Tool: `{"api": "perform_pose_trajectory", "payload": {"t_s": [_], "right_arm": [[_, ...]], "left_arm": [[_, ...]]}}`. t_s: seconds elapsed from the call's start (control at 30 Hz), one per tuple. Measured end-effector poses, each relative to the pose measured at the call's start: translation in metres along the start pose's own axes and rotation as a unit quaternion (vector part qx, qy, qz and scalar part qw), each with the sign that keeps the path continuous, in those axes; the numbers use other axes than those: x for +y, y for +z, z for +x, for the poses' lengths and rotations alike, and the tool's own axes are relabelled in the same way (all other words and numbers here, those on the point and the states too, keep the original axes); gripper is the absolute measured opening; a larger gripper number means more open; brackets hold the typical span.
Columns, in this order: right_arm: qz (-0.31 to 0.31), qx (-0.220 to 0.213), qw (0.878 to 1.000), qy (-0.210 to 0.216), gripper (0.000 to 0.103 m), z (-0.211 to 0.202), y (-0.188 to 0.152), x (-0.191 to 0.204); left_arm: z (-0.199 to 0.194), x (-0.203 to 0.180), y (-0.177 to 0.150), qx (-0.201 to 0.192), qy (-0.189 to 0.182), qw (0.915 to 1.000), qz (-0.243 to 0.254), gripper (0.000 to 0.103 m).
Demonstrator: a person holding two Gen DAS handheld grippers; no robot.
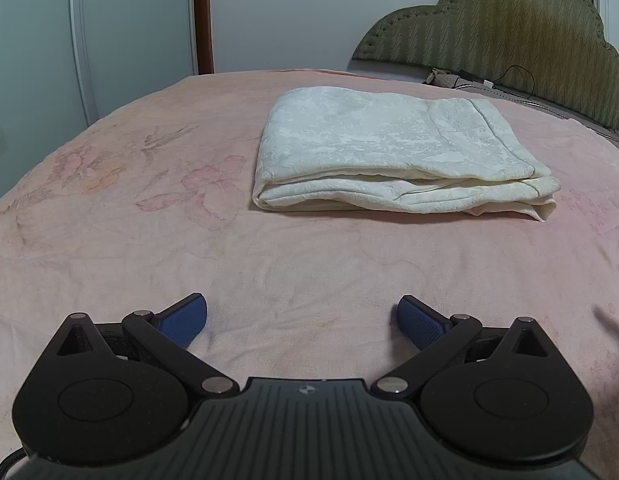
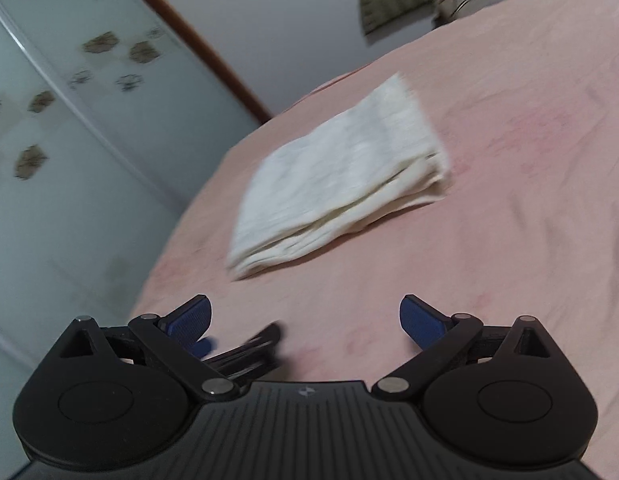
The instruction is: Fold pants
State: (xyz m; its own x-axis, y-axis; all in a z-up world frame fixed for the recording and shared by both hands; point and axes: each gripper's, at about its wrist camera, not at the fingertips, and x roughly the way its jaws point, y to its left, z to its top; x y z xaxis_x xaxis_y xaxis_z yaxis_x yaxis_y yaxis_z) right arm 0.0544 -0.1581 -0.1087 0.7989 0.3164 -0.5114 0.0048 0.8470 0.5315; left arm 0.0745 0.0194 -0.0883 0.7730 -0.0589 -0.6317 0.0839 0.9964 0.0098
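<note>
A pink flowered bedspread (image 1: 149,240) is covering the bed, filling both views. A padded green headboard (image 1: 509,32) is standing along the bed's far right edge; a pale sliding wardrobe door (image 2: 69,140) and white wall are closing off the far left. The cream pants (image 1: 389,152) are lying folded in a flat stack toward the middle of the bed, nearer the headboard edge. Left gripper (image 1: 302,318) is hovering over bare bedspread, fingers spread, grasping nothing. Right gripper (image 2: 305,320) is likewise spread and empty, view blurred and tilted.
</note>
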Motion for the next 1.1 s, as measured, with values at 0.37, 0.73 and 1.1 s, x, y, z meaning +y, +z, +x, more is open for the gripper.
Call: {"api": "perform_pose_trajectory", "payload": {"t_s": [0.37, 0.73, 1.1], "right_arm": [[-0.153, -0.009, 0.973, -0.173, 0.102, 0.047, -0.025, -0.008], [-0.196, -0.014, 0.963, -0.183, 0.103, 0.051, -0.038, 0.005], [-0.231, -0.005, 0.960, -0.158, 0.103, 0.061, -0.038, 0.015]], "left_arm": [[0.000, 0.000, 0.000, 0.000, 0.000, 1.0000, 0.000, 0.103], [0.000, -0.001, 0.000, 0.000, 0.000, 1.0000, 0.000, 0.103], [0.001, -0.001, 0.000, 0.000, 0.001, 1.0000, 0.002, 0.103]]}}
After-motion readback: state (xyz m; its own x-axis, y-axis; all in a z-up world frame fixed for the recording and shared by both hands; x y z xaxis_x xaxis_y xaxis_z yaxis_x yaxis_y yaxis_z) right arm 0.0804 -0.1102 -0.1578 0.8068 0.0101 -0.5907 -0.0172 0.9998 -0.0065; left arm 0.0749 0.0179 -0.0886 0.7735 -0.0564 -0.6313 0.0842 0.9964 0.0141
